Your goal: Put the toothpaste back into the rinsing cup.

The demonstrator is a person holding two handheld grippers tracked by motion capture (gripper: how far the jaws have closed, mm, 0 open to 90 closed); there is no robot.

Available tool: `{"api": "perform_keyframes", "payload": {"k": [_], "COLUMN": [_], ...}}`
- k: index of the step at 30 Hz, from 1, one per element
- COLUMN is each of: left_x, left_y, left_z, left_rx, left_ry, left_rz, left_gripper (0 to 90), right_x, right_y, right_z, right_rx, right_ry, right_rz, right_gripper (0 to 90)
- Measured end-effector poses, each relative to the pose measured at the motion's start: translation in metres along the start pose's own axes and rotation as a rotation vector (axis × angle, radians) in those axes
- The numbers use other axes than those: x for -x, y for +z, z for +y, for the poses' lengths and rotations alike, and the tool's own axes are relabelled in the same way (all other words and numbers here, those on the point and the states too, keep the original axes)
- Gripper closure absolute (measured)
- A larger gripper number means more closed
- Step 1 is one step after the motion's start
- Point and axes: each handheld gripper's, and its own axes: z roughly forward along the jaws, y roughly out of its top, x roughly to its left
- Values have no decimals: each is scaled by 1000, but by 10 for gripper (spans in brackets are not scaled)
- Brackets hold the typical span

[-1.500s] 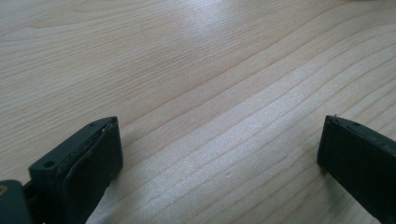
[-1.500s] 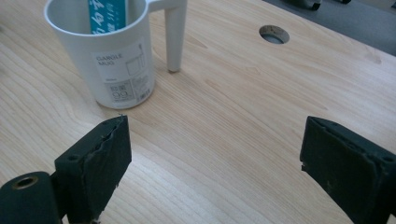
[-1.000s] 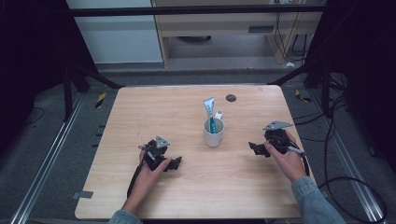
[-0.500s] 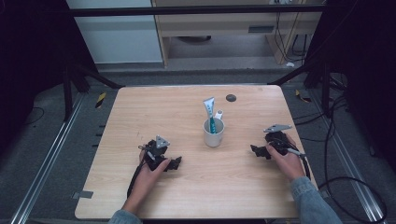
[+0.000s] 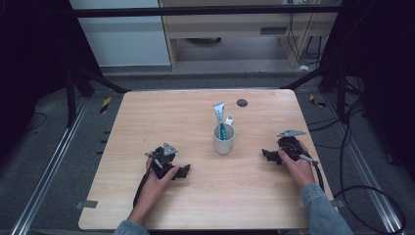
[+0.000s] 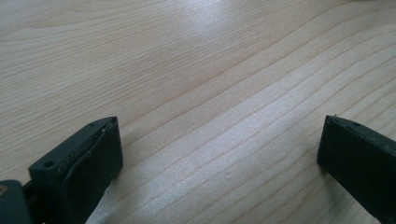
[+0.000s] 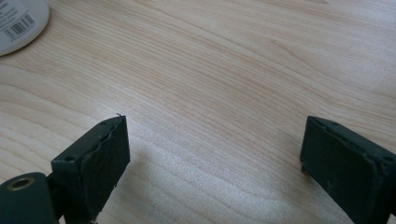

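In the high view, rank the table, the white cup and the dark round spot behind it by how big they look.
1. Table
2. White cup
3. Dark round spot, smallest, though it lies farther from the camera.

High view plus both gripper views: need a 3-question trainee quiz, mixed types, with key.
1. True or false: the left hand-held gripper is shut on the toothpaste tube.
2. What stands in the white cup? A) toothpaste tube and toothbrush B) scissors C) spoon
3. Fill in: the right hand-held gripper has its jaws ___ over bare table.

Key: 1 false; 2 A; 3 open.
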Motion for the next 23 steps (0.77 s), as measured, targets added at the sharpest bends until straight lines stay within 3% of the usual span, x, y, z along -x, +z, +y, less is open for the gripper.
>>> {"api": "perform_keyframes", "payload": {"k": [9, 15, 23], "left_x": [0, 0, 0], "left_y": [0, 0, 0], "left_z": [0, 0, 0], "left_rx": [0, 0, -1], "left_ry": [0, 1, 1], "left_rz": [0, 0, 0], "left_gripper": [0, 0, 0], "right_x": [0, -2, -6], "right_y": [5, 8, 9], "right_z": [-1, 1, 1], "right_rx": [22, 7, -7], "right_ry": [13, 2, 63], "right_rz": [-30, -54, -103], "right_gripper": [85, 58, 3]}}
